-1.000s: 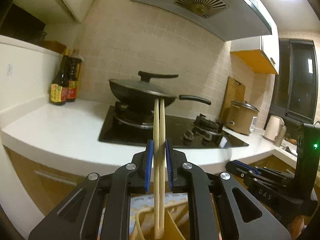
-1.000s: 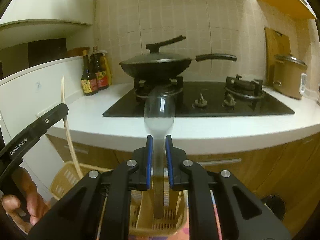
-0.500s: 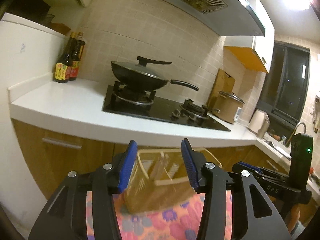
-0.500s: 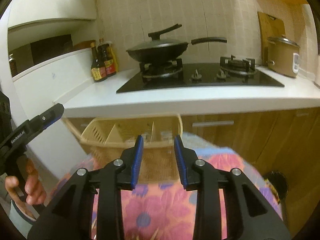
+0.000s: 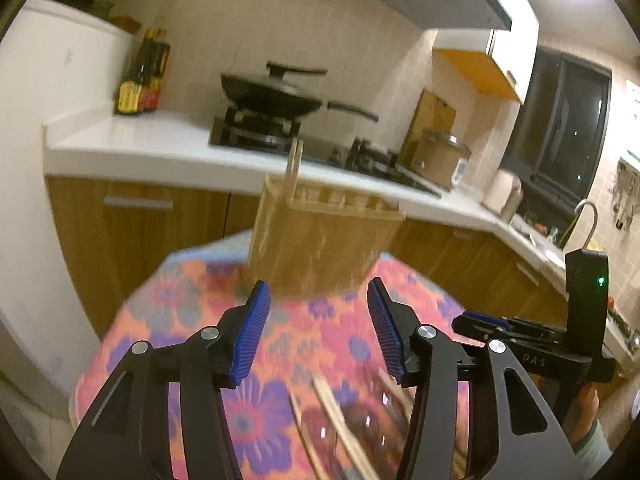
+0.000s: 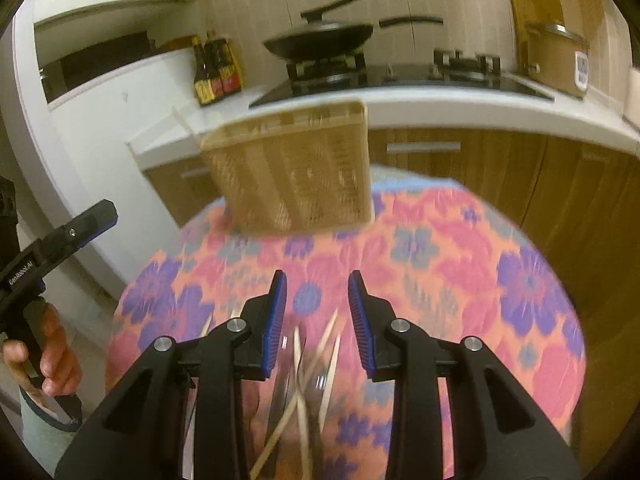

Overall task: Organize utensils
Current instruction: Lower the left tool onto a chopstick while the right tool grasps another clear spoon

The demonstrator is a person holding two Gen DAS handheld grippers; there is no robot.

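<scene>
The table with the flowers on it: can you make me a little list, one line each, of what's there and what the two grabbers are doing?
table cover: floral cloth, pink, orange and purple
basket: tan utensil basket standing at the far side of the cloth
in the basket: a pair of chopsticks poking up at its left end
loose on the cloth: more chopsticks in a crossed pile near the camera, blurred
left gripper: open, holding nothing
right gripper: open, holding nothing, above the pile
behind: kitchen counter with a wok
</scene>
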